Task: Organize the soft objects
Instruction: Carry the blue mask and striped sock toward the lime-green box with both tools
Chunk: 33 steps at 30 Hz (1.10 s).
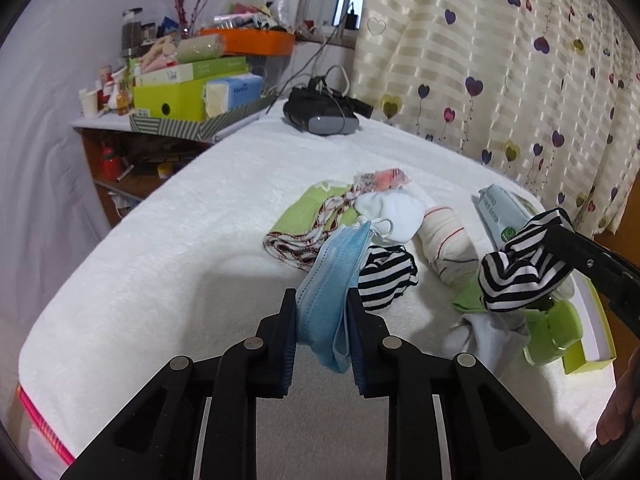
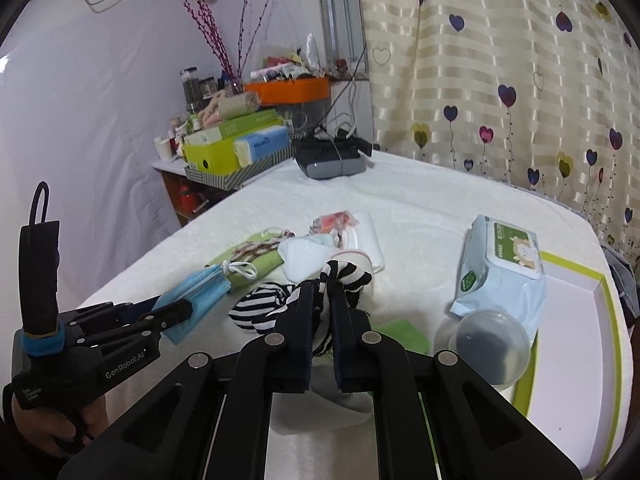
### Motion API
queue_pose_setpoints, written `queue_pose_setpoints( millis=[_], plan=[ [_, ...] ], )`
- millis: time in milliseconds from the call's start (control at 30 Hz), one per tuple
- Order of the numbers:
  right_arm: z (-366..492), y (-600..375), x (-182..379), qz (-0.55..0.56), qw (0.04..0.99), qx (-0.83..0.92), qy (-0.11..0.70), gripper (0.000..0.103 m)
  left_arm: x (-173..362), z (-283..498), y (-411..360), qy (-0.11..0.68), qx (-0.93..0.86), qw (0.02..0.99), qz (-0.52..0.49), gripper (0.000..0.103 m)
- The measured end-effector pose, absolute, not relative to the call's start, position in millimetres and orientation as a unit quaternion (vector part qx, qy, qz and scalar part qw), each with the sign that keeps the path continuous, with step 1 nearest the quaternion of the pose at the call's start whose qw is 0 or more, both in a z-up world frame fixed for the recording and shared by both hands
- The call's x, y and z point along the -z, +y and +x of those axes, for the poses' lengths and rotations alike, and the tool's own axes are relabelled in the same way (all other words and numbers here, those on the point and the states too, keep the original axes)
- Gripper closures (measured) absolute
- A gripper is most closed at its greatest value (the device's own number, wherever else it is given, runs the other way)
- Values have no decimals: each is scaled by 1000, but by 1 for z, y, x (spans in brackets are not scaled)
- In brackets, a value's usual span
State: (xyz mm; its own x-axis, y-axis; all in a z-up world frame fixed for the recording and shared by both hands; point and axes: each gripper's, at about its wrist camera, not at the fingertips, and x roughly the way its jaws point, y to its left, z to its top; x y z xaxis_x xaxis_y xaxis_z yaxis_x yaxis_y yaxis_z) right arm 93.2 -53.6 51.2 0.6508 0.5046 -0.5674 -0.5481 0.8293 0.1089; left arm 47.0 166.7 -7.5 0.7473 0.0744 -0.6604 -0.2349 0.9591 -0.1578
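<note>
Mid-sort on the bed (image 1: 160, 248): the left claw (image 1: 322, 300) grips a blue face mask (image 1: 332, 264), the right claw (image 2: 322, 300) a striped sock (image 2: 346, 276). Ahead of both claws, most soft items remain unsorted, the lime-edged tray (image 2: 608, 320) nearly bare.

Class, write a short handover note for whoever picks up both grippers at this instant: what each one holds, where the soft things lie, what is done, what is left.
Left gripper: shut on the blue face mask, lifted off the bed.
Right gripper: shut on a striped sock, also lifted.
On the white blanket: second striped sock, white socks, green cloth, wet wipes pack.
The green-edged box sits at the right, with nothing soft visibly inside.
Done: two items picked up. Left: place both, then sort the remaining pile.
</note>
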Motion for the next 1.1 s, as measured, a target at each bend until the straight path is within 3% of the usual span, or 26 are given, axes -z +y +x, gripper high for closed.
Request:
queue_pose_setpoints(
  millis=[1100],
  plan=[
    [52,-121,-82,9,925,-280,256,95,-40,19,100,302,-11,948,-99,82]
  ],
)
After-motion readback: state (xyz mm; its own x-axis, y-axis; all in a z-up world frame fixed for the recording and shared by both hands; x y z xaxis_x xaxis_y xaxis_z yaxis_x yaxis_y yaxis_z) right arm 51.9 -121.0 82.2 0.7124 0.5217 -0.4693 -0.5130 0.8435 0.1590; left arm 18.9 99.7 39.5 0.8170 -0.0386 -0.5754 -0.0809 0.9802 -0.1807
